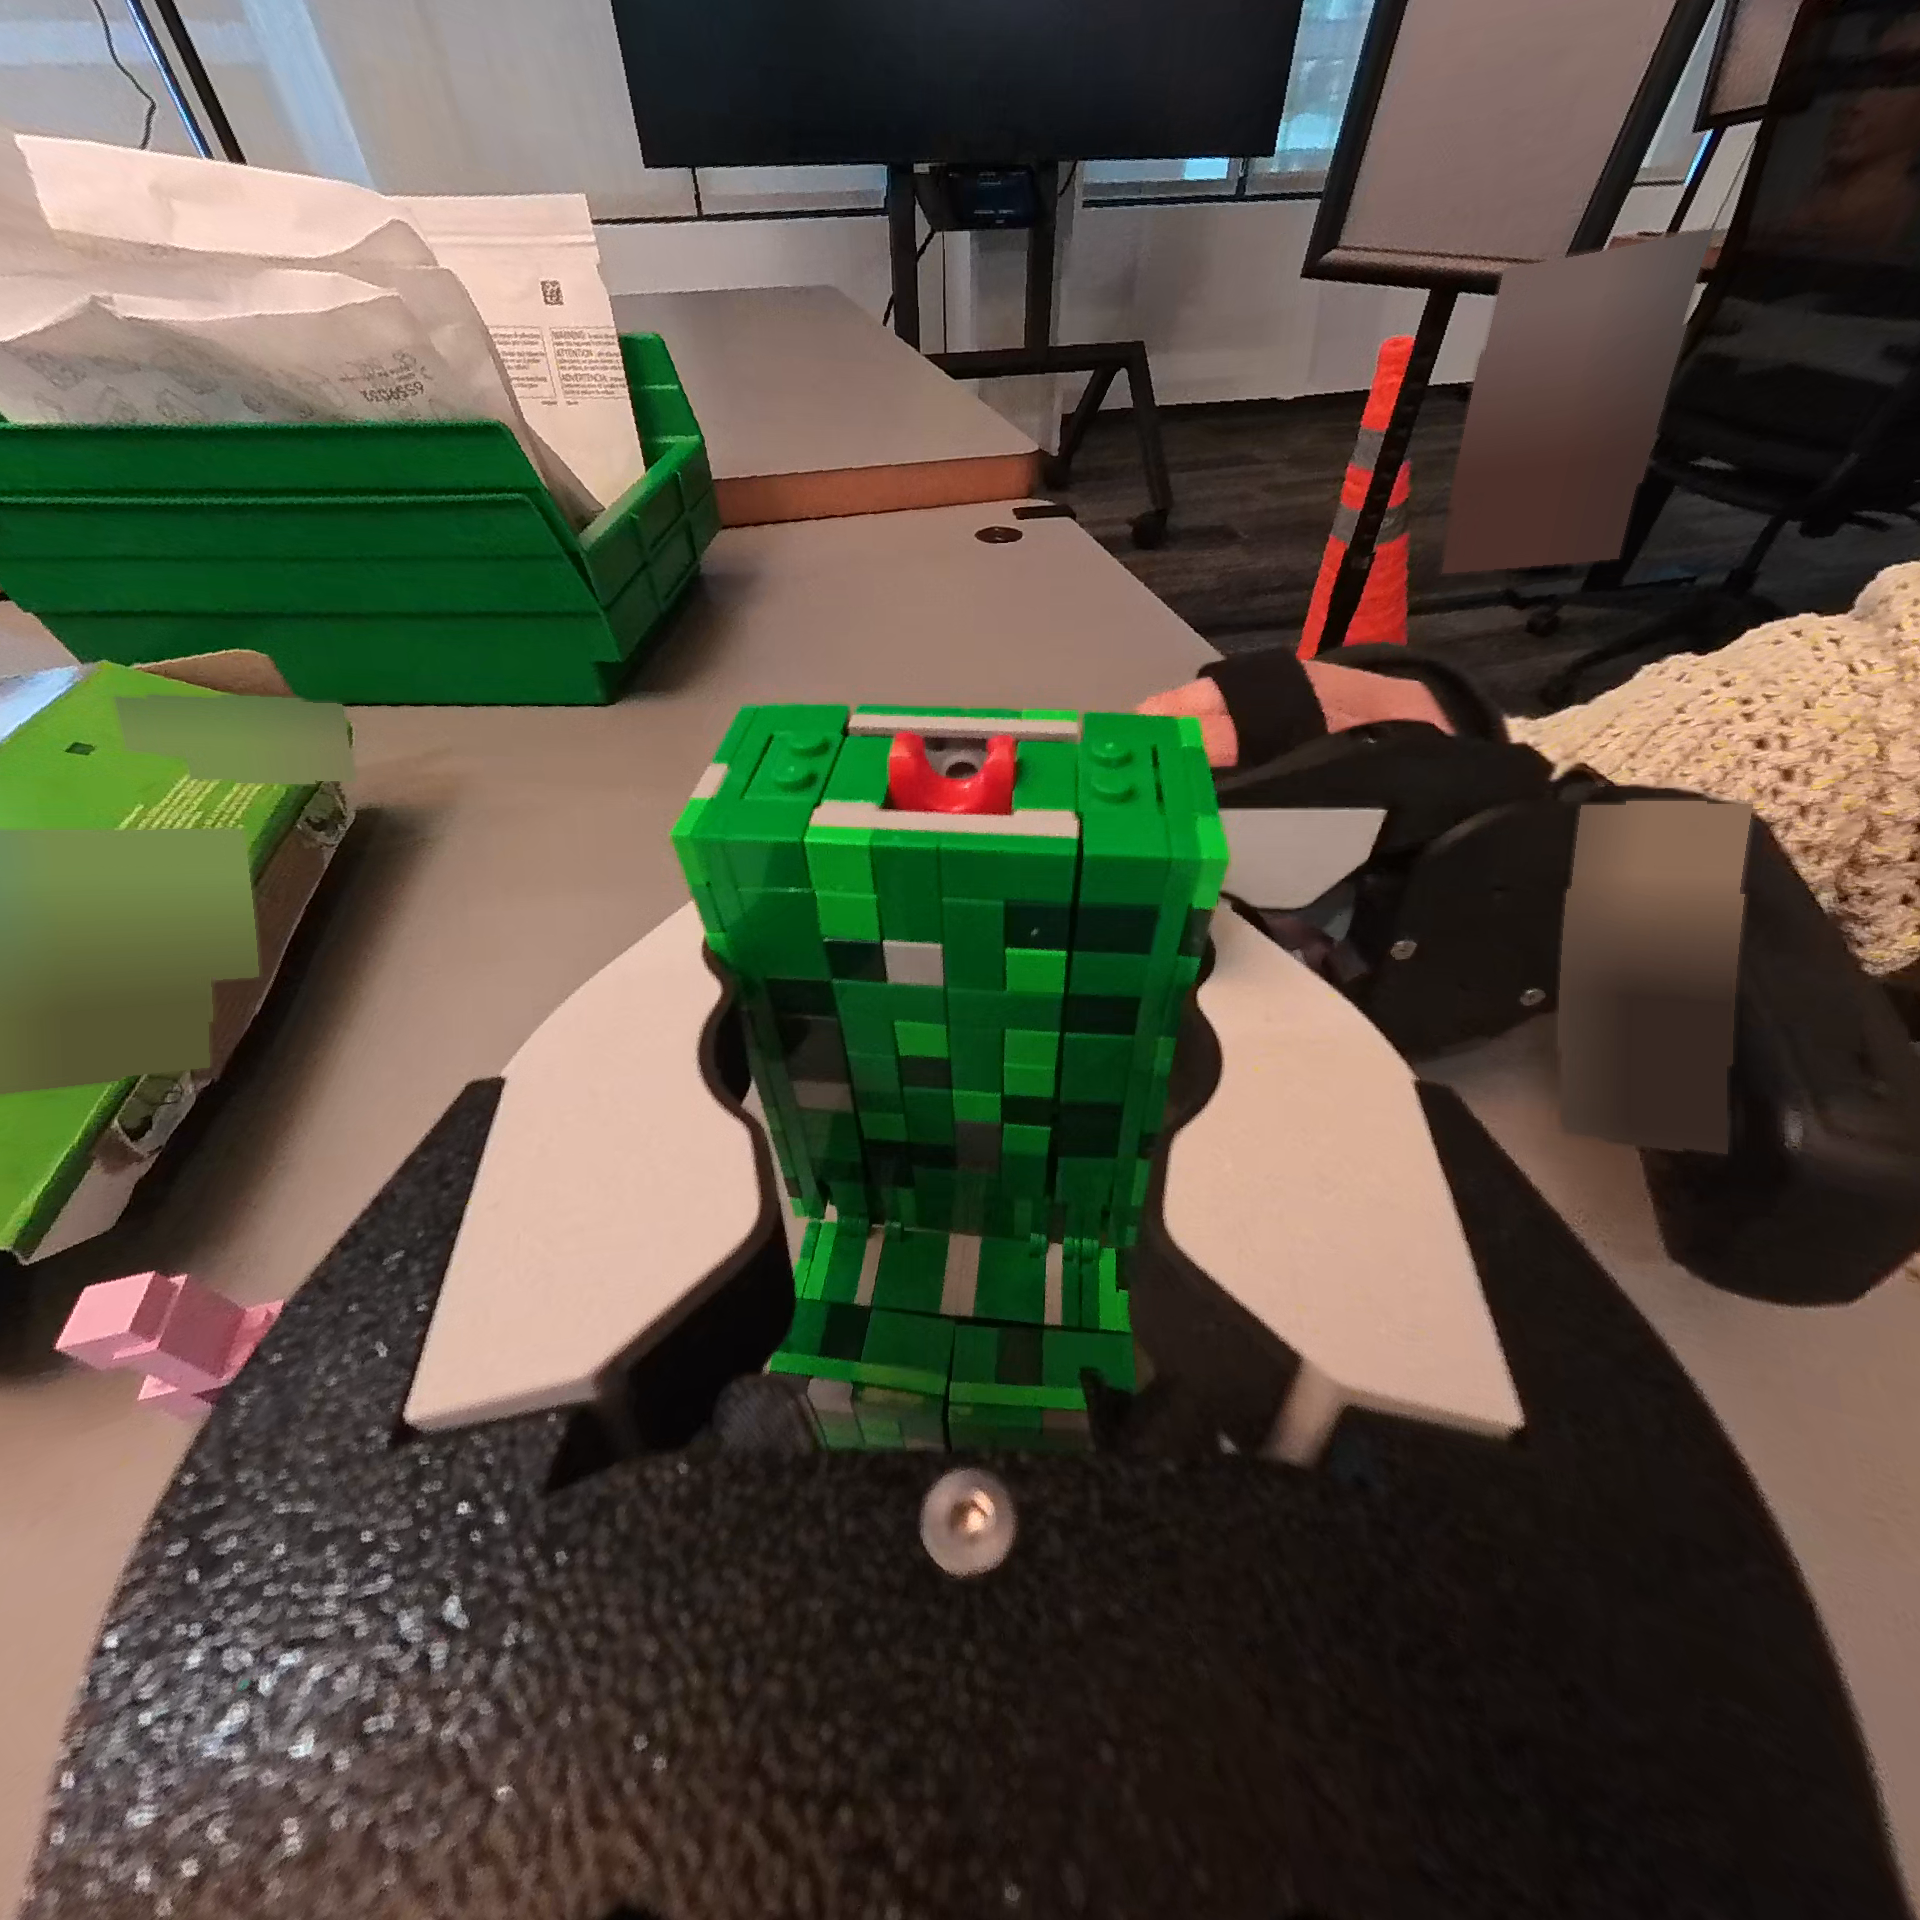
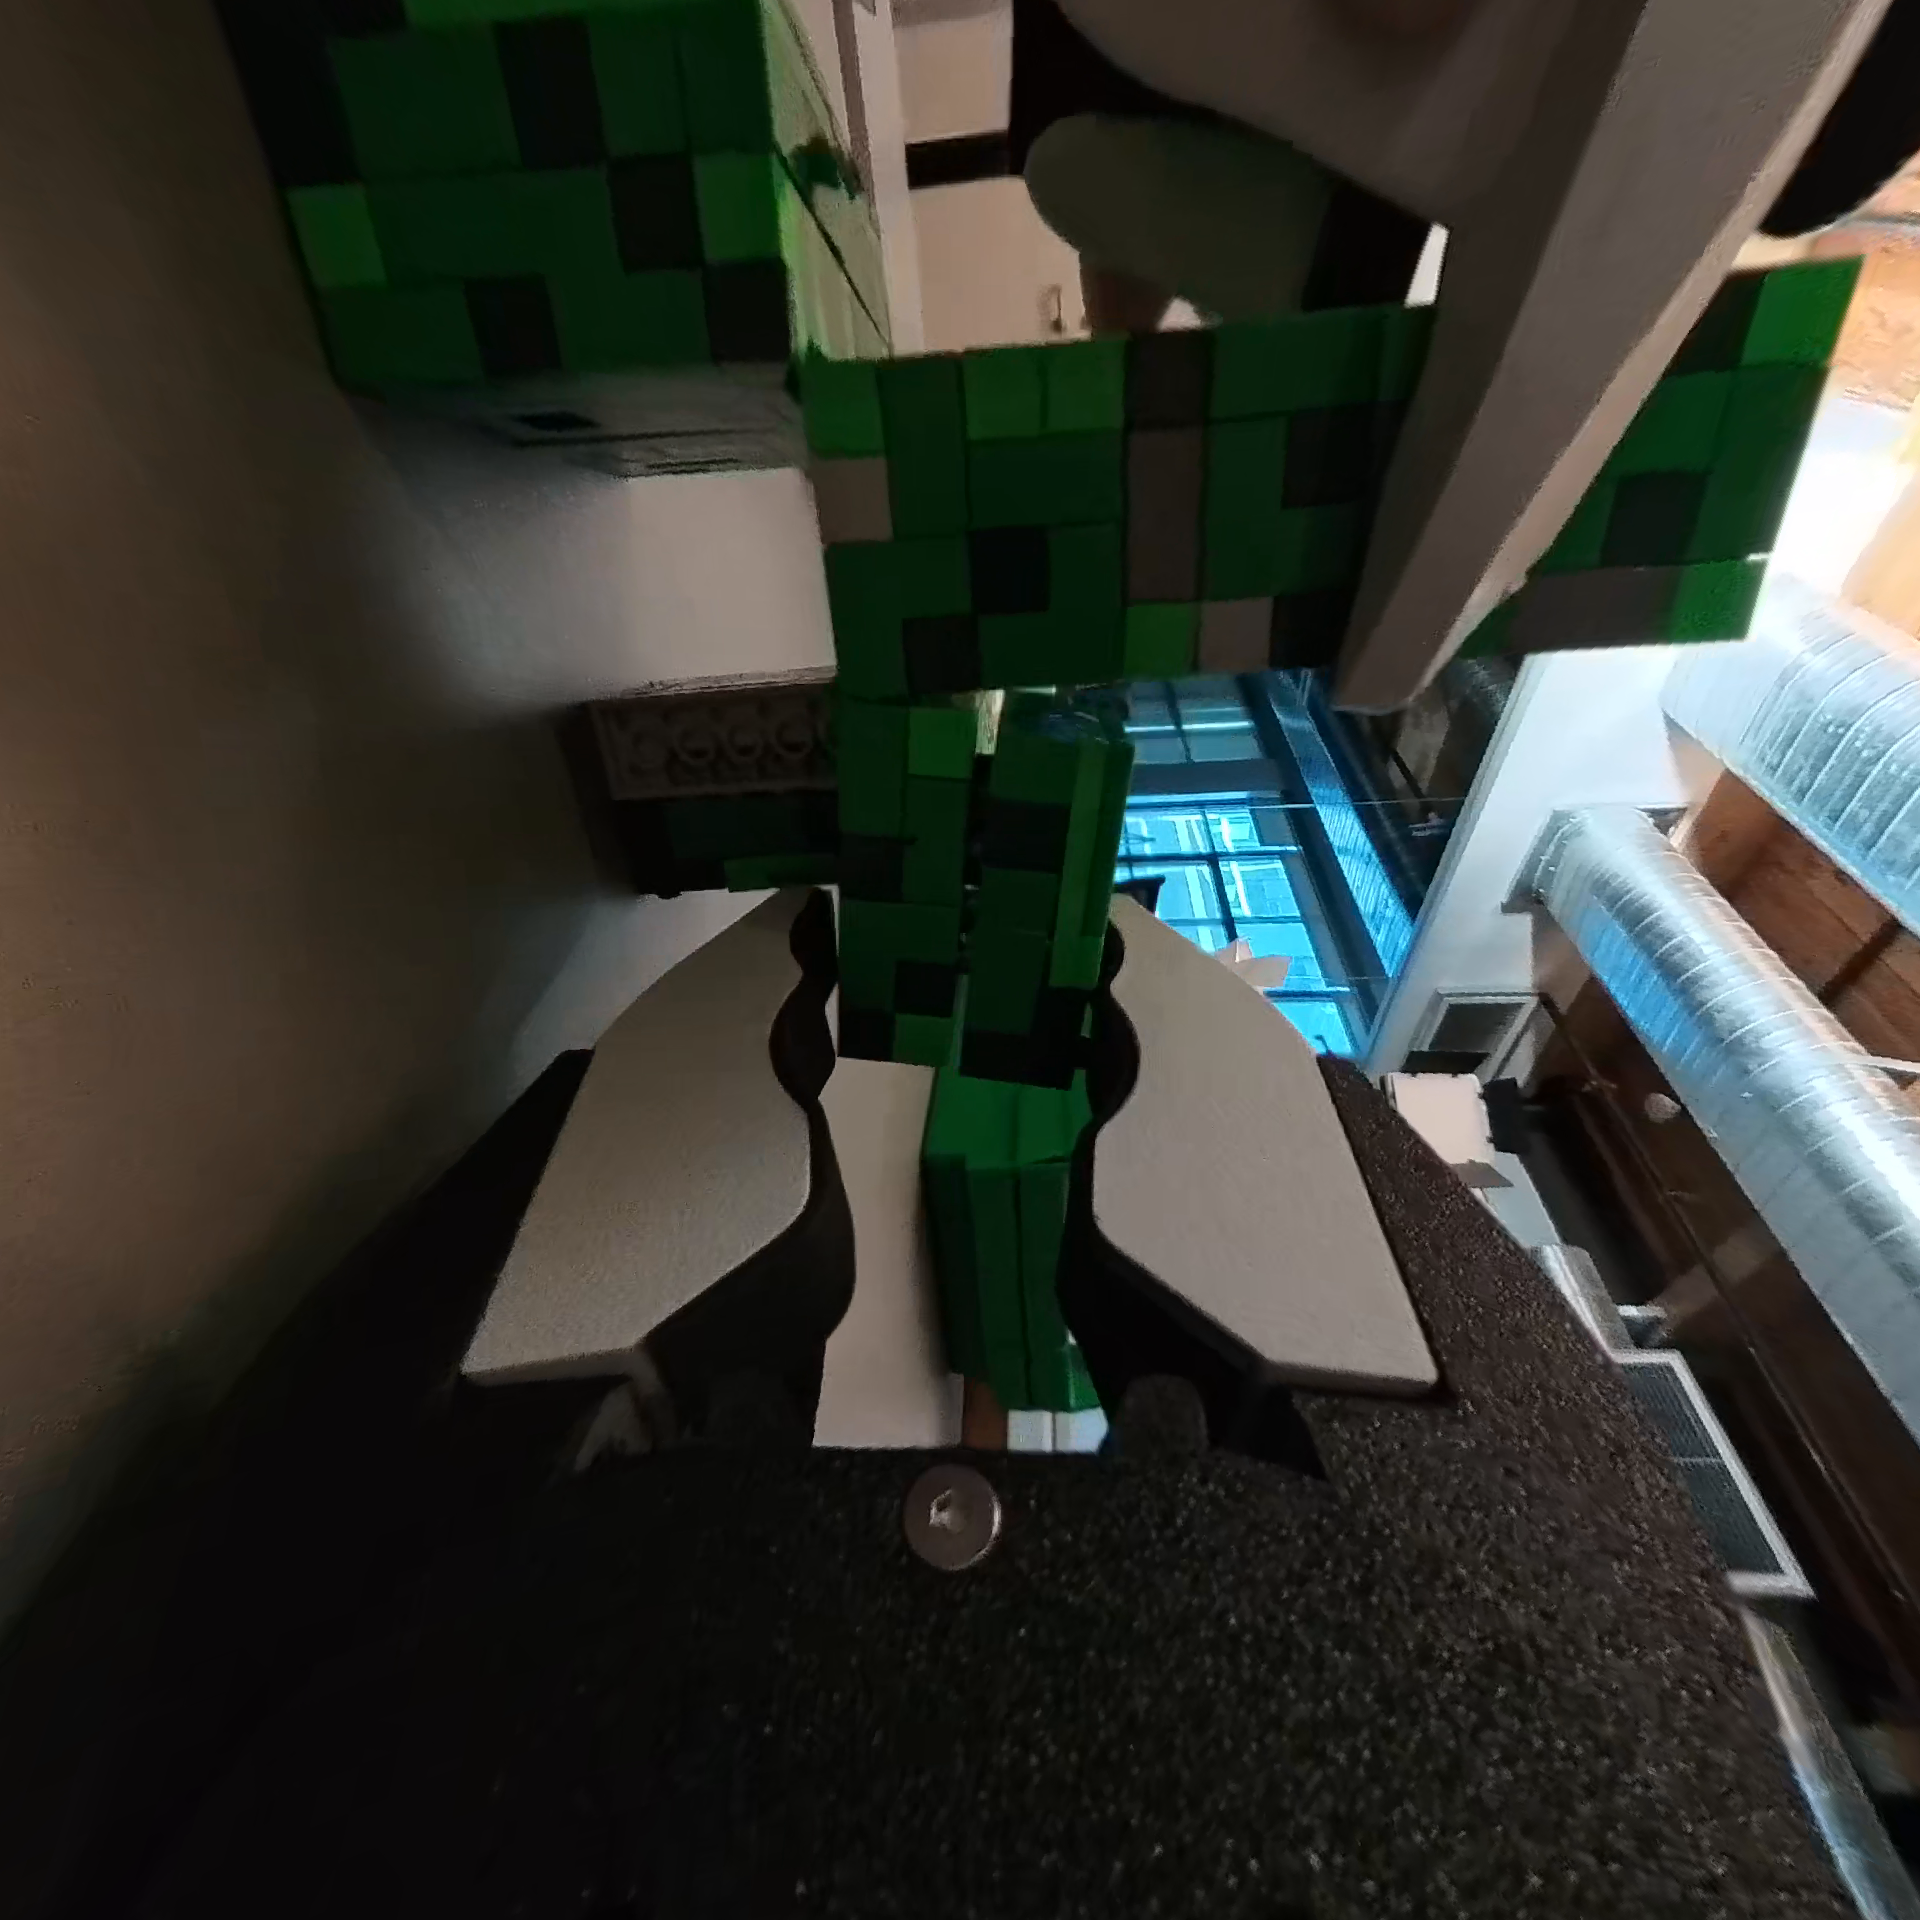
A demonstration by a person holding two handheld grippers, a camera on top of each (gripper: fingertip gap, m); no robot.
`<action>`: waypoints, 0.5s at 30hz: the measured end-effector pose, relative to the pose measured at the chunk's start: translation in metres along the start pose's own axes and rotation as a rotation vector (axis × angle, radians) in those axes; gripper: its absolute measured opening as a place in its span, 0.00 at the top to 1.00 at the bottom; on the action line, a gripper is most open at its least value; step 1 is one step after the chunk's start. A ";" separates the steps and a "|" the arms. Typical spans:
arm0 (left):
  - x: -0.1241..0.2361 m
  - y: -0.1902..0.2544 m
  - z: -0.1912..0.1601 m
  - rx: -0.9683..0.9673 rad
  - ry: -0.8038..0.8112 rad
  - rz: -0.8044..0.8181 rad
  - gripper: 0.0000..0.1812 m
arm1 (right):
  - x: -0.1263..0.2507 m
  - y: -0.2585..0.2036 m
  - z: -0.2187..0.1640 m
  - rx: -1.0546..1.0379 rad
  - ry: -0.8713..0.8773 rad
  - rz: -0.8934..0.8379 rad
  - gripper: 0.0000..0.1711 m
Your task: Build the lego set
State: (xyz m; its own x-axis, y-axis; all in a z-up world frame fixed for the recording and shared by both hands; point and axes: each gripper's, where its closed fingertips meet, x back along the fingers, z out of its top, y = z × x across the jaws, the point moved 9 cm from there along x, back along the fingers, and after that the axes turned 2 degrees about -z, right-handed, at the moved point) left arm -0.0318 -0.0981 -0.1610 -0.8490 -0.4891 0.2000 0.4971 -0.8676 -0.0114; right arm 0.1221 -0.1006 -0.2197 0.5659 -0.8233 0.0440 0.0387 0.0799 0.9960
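A tall green lego body [image 1: 966,1039] of mottled green, dark and grey tiles sits between the fingers of my left gripper [image 1: 961,966], which is shut on its sides. A red curved piece [image 1: 951,784] sits in the recess at its far end. My right gripper [image 1: 1299,852] comes in from the right and meets that far end. In the right wrist view my right gripper [image 2: 966,935] is shut on a narrow green section [image 2: 987,935] that joins the body [image 2: 1091,499]. A left gripper finger [image 2: 1558,416] crosses the body.
A green bin [image 1: 364,540] with white paper bags [image 1: 260,312] stands at the back left. A green box [image 1: 104,935] and a small pink lego figure [image 1: 156,1340] lie at the left. A separate green block [image 2: 520,187] and a dark plate [image 2: 717,748] rest on the table. Tip to tip, the grippers are about 7 cm apart. From either gripper's tips it is about 9 cm to the separate green block [image 2: 520,187].
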 end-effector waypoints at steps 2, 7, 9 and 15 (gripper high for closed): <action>0.000 0.000 0.000 0.000 0.001 0.001 0.56 | 0.000 0.000 0.001 -0.008 -0.017 0.004 0.73; 0.000 0.000 0.000 0.001 0.004 0.004 0.56 | -0.001 0.001 0.002 -0.024 -0.038 0.016 0.73; 0.000 0.000 0.000 0.003 0.005 0.004 0.56 | -0.002 0.002 0.003 -0.027 -0.045 0.020 0.73; 0.000 0.001 0.000 0.004 0.005 0.007 0.56 | -0.001 0.007 0.004 0.041 -0.050 0.013 0.75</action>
State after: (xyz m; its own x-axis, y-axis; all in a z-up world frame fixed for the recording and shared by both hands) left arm -0.0314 -0.0985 -0.1608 -0.8462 -0.4959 0.1949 0.5039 -0.8637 -0.0093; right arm 0.1180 -0.1013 -0.2124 0.5245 -0.8493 0.0600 -0.0026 0.0688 0.9976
